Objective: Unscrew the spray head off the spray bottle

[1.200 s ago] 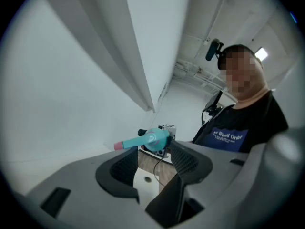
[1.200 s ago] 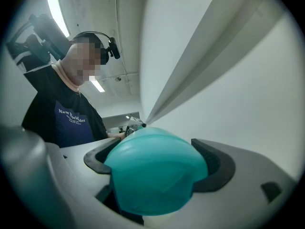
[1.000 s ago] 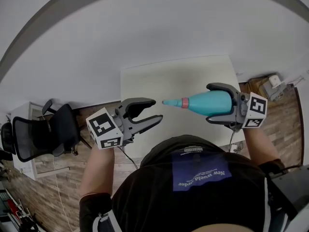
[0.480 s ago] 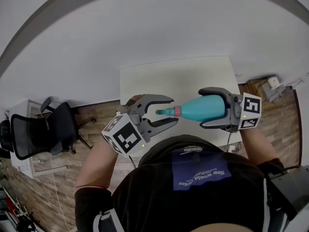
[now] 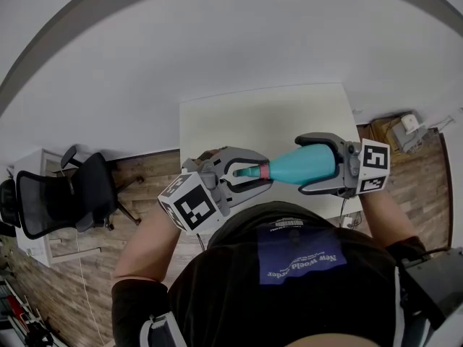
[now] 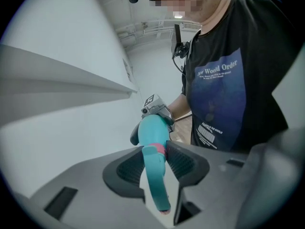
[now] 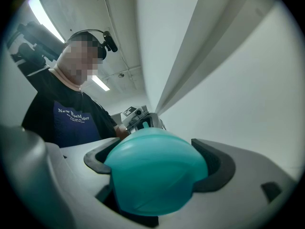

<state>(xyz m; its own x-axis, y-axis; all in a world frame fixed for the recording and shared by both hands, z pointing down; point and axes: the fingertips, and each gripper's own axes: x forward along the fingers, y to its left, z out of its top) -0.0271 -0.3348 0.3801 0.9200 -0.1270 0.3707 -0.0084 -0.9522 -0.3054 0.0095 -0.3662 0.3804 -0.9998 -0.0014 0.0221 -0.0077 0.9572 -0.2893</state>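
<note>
The teal spray bottle [image 5: 307,163] lies level in the air above the front of the white table [image 5: 217,129]. My right gripper [image 5: 302,163] is shut on its fat body [image 7: 155,171]. The teal spray head [image 5: 249,170] and pink collar point left into my left gripper [image 5: 266,172]. In the left gripper view the spray head [image 6: 157,175] runs between the two dark pads, which have just been closing and now touch it at the collar. That view also shows the bottle [image 6: 153,130] beyond the jaws.
A black office chair [image 5: 58,201] stands on the wooden floor to the left of the table. A box with small items [image 5: 405,125] sits at the table's right end. The person's torso is close behind both grippers.
My left gripper has moved right and rolled, and its jaws now surround the spray head and have narrowed onto it. The right gripper with the bottle has shifted slightly left.
</note>
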